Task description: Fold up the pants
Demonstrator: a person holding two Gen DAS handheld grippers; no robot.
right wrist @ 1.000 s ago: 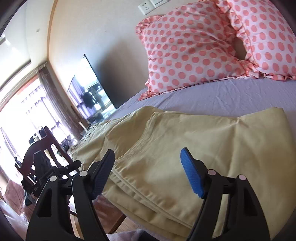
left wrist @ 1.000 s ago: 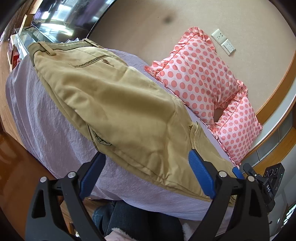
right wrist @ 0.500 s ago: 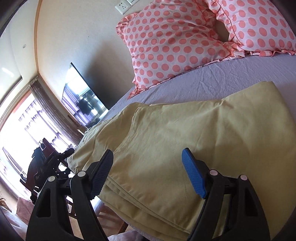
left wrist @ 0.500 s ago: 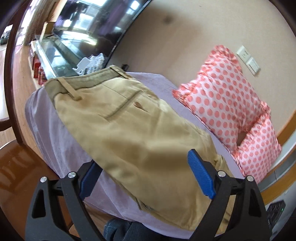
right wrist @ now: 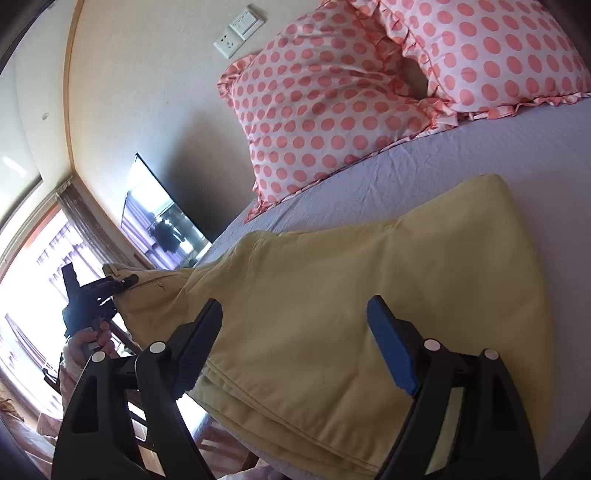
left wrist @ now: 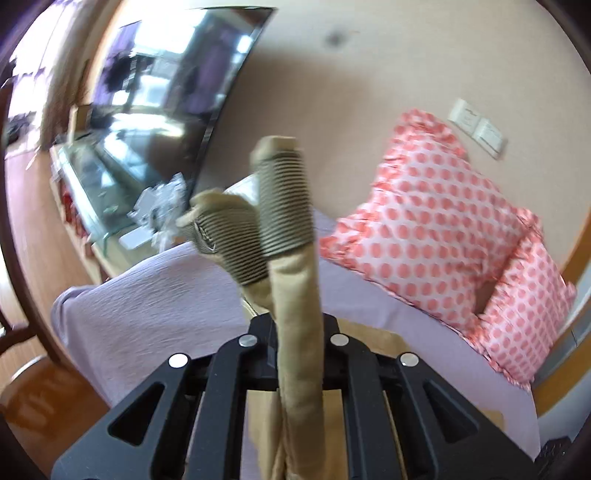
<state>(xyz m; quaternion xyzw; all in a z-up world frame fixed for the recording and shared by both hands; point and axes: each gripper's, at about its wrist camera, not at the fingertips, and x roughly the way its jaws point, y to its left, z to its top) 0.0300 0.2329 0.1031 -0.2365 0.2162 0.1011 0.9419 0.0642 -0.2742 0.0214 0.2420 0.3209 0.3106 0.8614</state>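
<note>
The khaki pants [right wrist: 351, 295] lie folded on the lilac bed sheet [right wrist: 498, 155]. My left gripper [left wrist: 295, 332] is shut on the pants' waistband [left wrist: 291, 295], which stands bunched up in front of the lens with its striped lining showing. In the right wrist view the left gripper [right wrist: 122, 282] holds the waist end lifted at the far left. My right gripper [right wrist: 291, 343] is open, its jaws wide apart just above the folded leg end near the bed's front edge.
Two pink polka-dot pillows [right wrist: 332, 92] lean on the wall at the head of the bed [left wrist: 443, 229]. A TV [left wrist: 177, 85] on a glass stand sits beyond the bed. Wooden floor [left wrist: 44, 398] lies below the bed edge. A wall socket [right wrist: 240, 29] is above the pillows.
My left gripper has closed on the waistband and lifted it, so the cloth now fills its view. My right gripper stays open and has shifted slightly over the leg end.
</note>
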